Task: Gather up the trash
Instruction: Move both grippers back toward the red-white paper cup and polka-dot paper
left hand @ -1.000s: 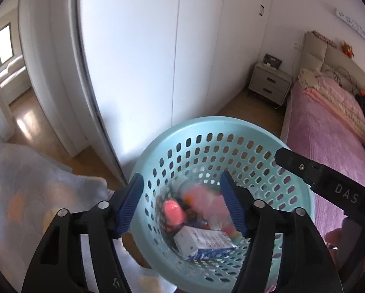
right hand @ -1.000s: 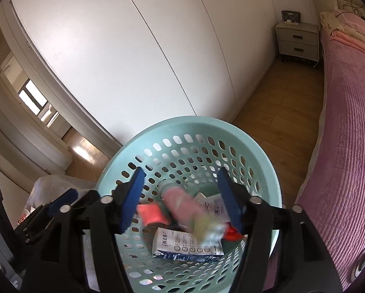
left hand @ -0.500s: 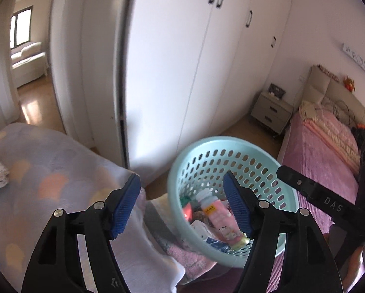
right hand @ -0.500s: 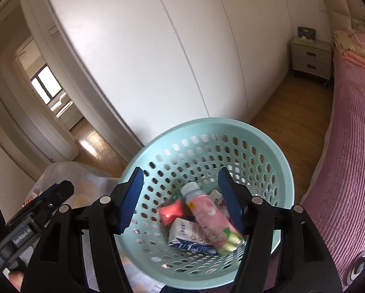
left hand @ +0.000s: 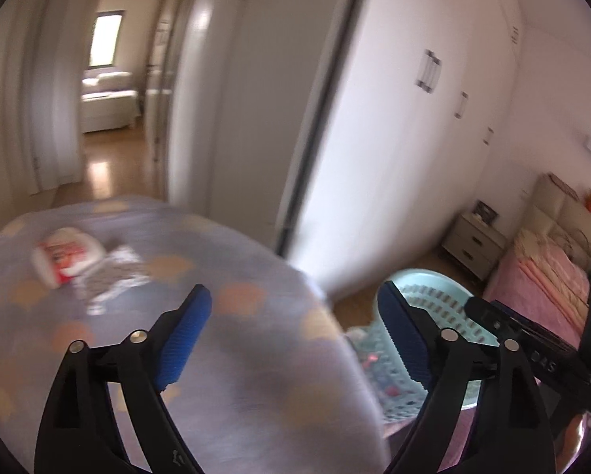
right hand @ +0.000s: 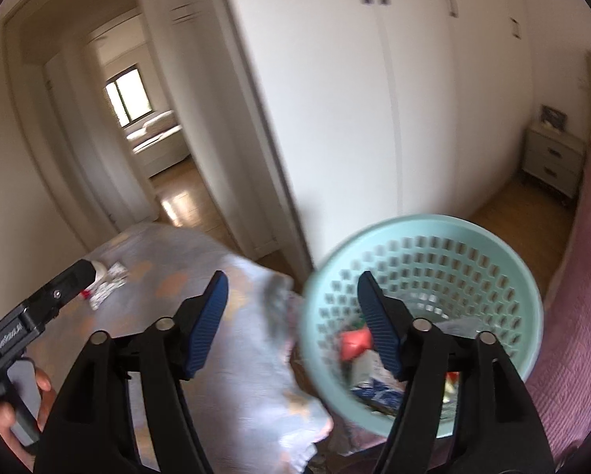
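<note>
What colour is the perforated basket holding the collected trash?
Light teal, or mint green. The basket shows best in the right wrist view.

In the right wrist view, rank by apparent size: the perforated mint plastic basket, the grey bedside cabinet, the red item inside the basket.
1. Mint plastic basket, nearest the camera.
2. Grey bedside cabinet, far off, so shrunk by distance.
3. Red item, blurred.

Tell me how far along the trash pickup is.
Several pieces already lie in the teal basket. Both the left gripper and right gripper are open and empty. A red-and-white packet and crumpled wrapper are left on the blanket.
</note>
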`<state>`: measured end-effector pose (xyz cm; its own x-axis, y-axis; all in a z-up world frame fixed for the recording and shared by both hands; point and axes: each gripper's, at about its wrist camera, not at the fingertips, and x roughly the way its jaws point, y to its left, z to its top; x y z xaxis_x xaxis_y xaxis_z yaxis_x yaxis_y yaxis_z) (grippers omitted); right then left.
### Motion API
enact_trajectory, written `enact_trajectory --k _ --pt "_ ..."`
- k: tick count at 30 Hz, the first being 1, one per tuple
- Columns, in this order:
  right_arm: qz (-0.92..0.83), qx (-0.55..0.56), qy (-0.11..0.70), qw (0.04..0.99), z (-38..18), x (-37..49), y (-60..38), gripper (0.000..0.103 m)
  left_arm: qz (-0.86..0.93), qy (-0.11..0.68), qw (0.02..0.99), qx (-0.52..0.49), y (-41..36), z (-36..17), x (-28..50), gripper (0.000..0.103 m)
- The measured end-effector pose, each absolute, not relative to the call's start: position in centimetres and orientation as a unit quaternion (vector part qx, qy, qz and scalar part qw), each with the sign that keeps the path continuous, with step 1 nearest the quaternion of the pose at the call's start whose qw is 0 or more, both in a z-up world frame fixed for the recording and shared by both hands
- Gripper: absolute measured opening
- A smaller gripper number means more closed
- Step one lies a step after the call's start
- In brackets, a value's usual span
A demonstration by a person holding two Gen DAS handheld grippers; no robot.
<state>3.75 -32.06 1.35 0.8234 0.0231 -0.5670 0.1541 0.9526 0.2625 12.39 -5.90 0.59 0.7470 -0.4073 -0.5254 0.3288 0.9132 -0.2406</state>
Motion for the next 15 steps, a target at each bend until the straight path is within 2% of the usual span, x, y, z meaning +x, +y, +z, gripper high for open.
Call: enact_trajectory --k 15 --pt "0.035 0.044 0.29 0.955 -1.0 9.0 -16.4 0.069 -0.091 0.31 0.939 -0.113 10.0 -0.8 15.3 0.086"
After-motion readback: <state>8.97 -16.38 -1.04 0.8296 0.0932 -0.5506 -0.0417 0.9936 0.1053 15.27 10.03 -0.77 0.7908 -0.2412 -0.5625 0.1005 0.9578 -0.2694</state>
